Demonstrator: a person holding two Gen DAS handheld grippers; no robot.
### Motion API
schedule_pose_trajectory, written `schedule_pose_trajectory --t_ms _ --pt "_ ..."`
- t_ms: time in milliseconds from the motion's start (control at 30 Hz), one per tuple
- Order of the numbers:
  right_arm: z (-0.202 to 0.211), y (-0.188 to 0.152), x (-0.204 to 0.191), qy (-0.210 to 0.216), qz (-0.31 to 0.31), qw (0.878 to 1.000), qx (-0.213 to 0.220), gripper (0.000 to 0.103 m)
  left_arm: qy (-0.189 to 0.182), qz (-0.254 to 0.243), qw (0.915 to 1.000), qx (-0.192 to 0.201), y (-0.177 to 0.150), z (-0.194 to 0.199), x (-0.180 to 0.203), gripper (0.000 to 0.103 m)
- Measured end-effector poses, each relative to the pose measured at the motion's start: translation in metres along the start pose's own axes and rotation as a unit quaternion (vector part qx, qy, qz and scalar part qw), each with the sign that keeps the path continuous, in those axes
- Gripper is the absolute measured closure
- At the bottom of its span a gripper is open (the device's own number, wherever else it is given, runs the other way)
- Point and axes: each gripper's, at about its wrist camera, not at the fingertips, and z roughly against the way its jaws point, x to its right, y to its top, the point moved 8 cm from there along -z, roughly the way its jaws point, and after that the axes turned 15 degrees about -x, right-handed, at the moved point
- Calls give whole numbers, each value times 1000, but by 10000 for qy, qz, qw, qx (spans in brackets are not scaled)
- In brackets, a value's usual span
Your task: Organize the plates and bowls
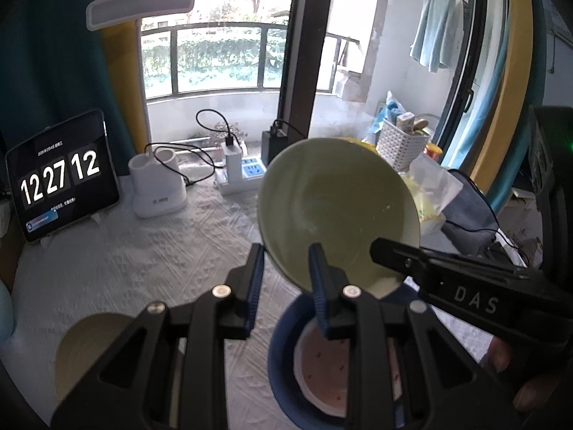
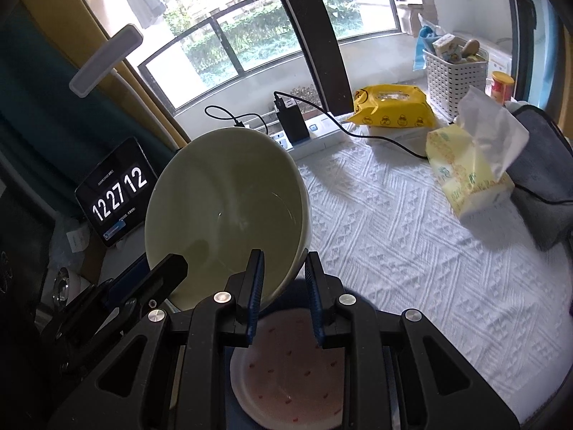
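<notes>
A pale green bowl (image 1: 336,211) hangs tilted above the table, its open side toward both cameras; it also shows in the right wrist view (image 2: 225,211). Both grippers pinch its rim. My left gripper (image 1: 286,279) straddles the rim at the bowl's lower left. My right gripper (image 2: 283,276) straddles the rim at the bowl's lower right; one right finger (image 1: 401,251) lies across the bowl's lower edge. Below sits a dark blue bowl (image 1: 283,351) with a white, red-speckled plate (image 2: 290,369) inside. A beige bowl (image 1: 82,351) sits at lower left.
The table has a white textured cloth (image 2: 394,251). A tablet clock (image 1: 61,179), a white holder (image 1: 157,186) and a power strip (image 1: 247,172) with cables stand at the back. A tissue pack (image 2: 469,175), yellow wipes (image 2: 390,104), a white basket (image 2: 454,79) are right.
</notes>
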Motion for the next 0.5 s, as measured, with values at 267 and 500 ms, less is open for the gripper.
schedule_pose_trajectory --t_ms 267,500 --pt "9 -23 7 7 -51 10000 19 78 -18 -80 10000 -16 -16 8 10 77" --pt "12 -42 12 17 -98 10000 1 78 -25 -114 9999 -85 -34 11 16 77"
